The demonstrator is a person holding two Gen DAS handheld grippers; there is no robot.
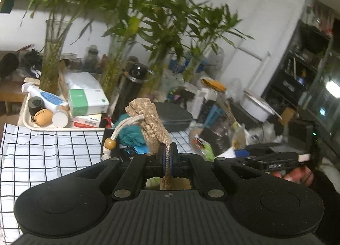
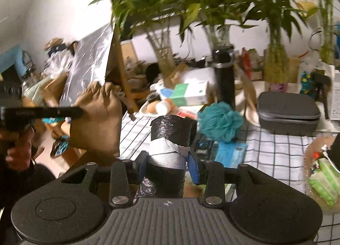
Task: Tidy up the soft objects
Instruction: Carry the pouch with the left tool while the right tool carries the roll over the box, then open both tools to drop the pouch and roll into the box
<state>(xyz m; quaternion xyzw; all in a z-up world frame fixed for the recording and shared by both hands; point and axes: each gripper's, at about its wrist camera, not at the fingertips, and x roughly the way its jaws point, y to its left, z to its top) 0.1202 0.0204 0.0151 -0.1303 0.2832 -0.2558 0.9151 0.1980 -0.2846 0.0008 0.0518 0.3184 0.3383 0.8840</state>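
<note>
A: What is the left gripper (image 1: 167, 155) gripping?
B: Its jaws are pinching tight on the burlap drawstring pouch (image 1: 148, 121), which is sticking up beyond the fingertips.
A: And the right gripper (image 2: 170, 160)?
B: It is clamping, half-open, a roll of black bags (image 2: 170, 136) banded with grey tape. No writing is reading clearly.

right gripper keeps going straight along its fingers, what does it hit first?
Probably the teal bath pouf on the checked tablecloth, just right of the line; depth is unclear. The right gripper already holds a roll of black bags, which would arrive first.
</note>
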